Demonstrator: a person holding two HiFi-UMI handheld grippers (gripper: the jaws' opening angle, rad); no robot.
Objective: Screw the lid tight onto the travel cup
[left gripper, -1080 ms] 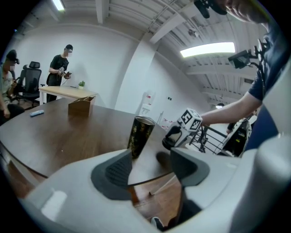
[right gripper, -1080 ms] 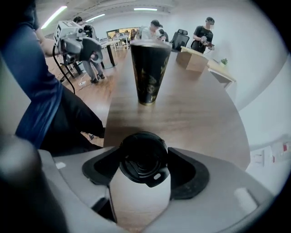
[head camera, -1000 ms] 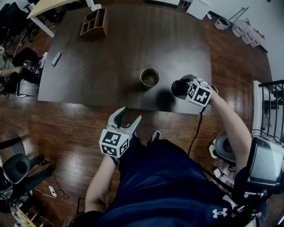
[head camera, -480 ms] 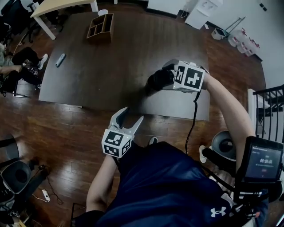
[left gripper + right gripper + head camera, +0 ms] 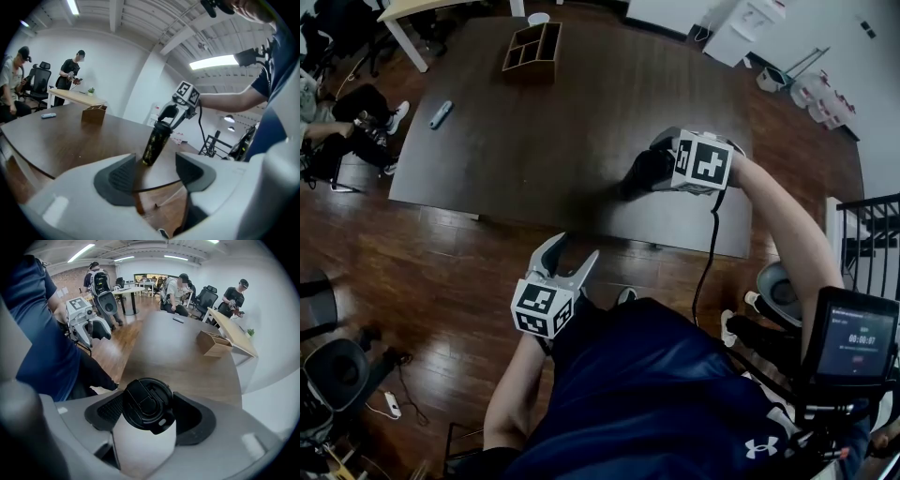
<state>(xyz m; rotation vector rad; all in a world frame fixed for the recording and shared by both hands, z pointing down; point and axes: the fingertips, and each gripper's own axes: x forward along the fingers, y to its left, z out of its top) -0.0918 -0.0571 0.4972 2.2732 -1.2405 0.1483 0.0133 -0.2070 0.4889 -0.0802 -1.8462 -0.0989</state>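
Note:
The travel cup [image 5: 153,145], dark with a gold pattern, stands upright on the dark table [image 5: 534,141] near its front edge. My right gripper [image 5: 652,169] points steeply down over it, shut on the black lid [image 5: 147,404], which sits at the cup's top [image 5: 161,125]. In the head view the lid [image 5: 637,175] and gripper hide the cup. A pale rounded shape shows under the lid in the right gripper view; I cannot tell what it is. My left gripper [image 5: 572,248] hangs open and holds nothing, off the table's front edge, with the cup beyond its jaws.
A wooden organiser box [image 5: 532,49] stands at the table's far end, and a small grey remote [image 5: 441,114] lies near the left edge. People sit and stand beyond the far end. Office chairs and cables are on the wood floor to the left.
My right gripper has carried the lid left from beside the open cup to directly over it, so the cup's mouth is now covered. The left gripper stays open by the table's edge.

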